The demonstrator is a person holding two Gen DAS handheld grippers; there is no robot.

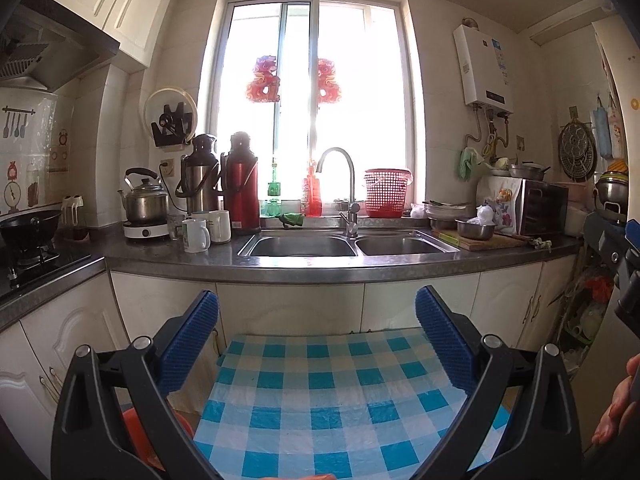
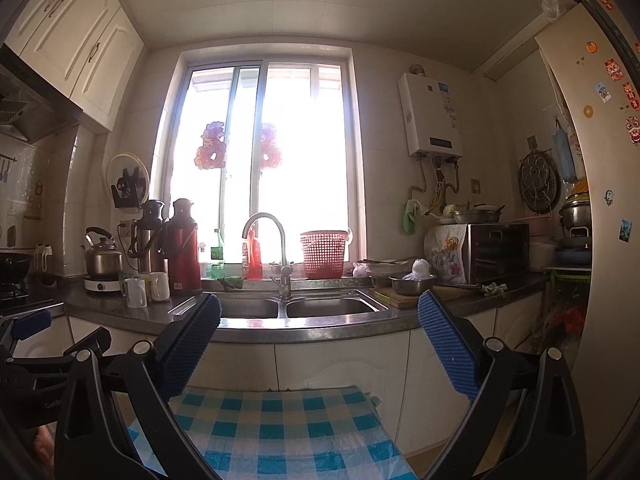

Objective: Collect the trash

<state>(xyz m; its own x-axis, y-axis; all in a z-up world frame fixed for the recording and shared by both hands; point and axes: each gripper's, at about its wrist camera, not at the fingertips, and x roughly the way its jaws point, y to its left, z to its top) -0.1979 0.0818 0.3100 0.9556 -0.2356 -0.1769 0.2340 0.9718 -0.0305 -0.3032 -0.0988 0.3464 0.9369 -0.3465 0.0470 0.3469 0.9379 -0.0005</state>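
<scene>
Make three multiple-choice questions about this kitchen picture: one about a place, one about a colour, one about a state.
1. Where does the red basket stand?
A. on the windowsill right of the tap
B. inside the left sink basin
C. on the stove

2. Which colours has the checked cloth in the foreground?
A. red and black
B. blue and white
C. green and yellow

3. How is the left tool?
A. shut on a mug
B. shut on the cloth
C. open, holding nothing

Answers:
1 A, it sits by the window beyond the tap.
2 B, the squares are blue and white.
3 C, its two blue pads stand wide apart with nothing between them.
</scene>
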